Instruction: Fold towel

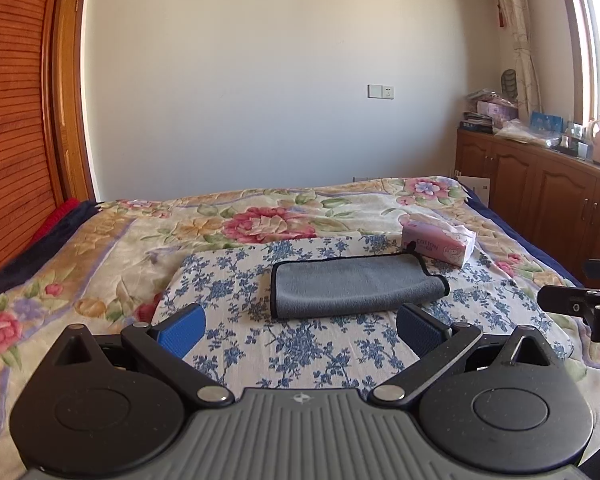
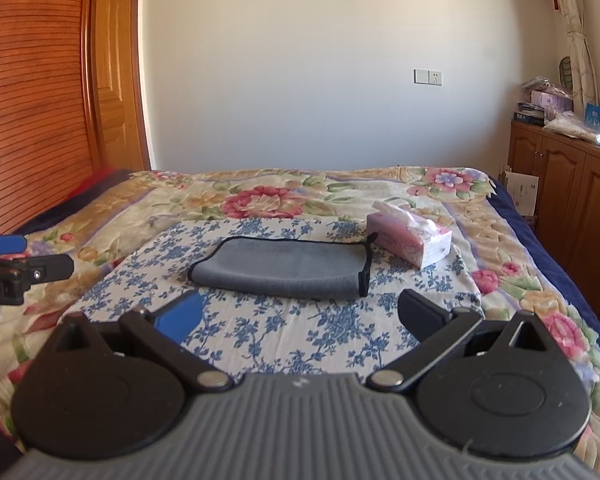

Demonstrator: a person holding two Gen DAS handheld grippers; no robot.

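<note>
A grey towel (image 1: 352, 286) with black trim lies folded flat on a blue-flowered cloth (image 1: 260, 344) on the bed; it also shows in the right wrist view (image 2: 284, 268). My left gripper (image 1: 300, 330) is open and empty, hovering just short of the towel's near edge. My right gripper (image 2: 300, 314) is open and empty, also just short of the towel's near edge. Part of the right gripper's body shows at the right edge of the left wrist view (image 1: 580, 304), and the left gripper's body at the left edge of the right wrist view (image 2: 16, 276).
A pink tissue pack (image 1: 440, 244) lies just beyond the towel's far right corner, also in the right wrist view (image 2: 410, 240). The bed has a floral quilt (image 1: 100, 264). A wooden cabinet (image 1: 540, 192) with clutter stands on the right, a wooden wardrobe (image 1: 12, 140) on the left.
</note>
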